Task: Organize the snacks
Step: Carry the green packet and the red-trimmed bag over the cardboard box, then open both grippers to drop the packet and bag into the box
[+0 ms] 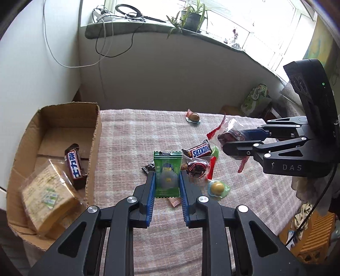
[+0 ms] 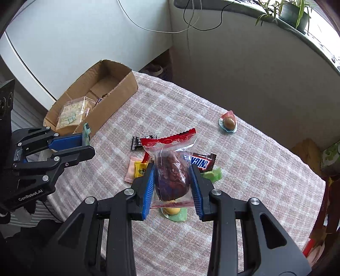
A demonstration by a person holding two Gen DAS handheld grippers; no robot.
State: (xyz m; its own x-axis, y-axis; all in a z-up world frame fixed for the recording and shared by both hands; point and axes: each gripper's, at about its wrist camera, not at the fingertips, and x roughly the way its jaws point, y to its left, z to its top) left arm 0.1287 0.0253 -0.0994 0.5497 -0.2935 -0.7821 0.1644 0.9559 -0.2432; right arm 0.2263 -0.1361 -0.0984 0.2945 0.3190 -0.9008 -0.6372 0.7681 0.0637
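My left gripper (image 1: pixel 166 180) is shut on a green snack packet (image 1: pixel 167 172) and holds it above the checked tablecloth (image 1: pixel 131 138). My right gripper (image 2: pixel 172 176) is shut on a clear red-topped bag with a dark brown snack (image 2: pixel 172 169), held above the pile. The right gripper also shows in the left wrist view (image 1: pixel 228 141), and the left gripper in the right wrist view (image 2: pixel 85 142). A cardboard box (image 1: pixel 93 148) at the left holds a wrapped tan cake (image 1: pixel 47 197) and a brown chocolate bar (image 1: pixel 74 165). A Snickers bar (image 1: pixel 198 151) lies in the loose pile.
Loose on the cloth: a black packet (image 2: pixel 142 142), a yellow and a pink packet (image 2: pixel 136 169), a round red-dark sweet (image 1: pixel 196 167), two jelly cups (image 1: pixel 217 187) (image 1: pixel 193 116). A wall and a windowsill with a plant (image 1: pixel 191 19) stand behind; clutter lies at the right edge.
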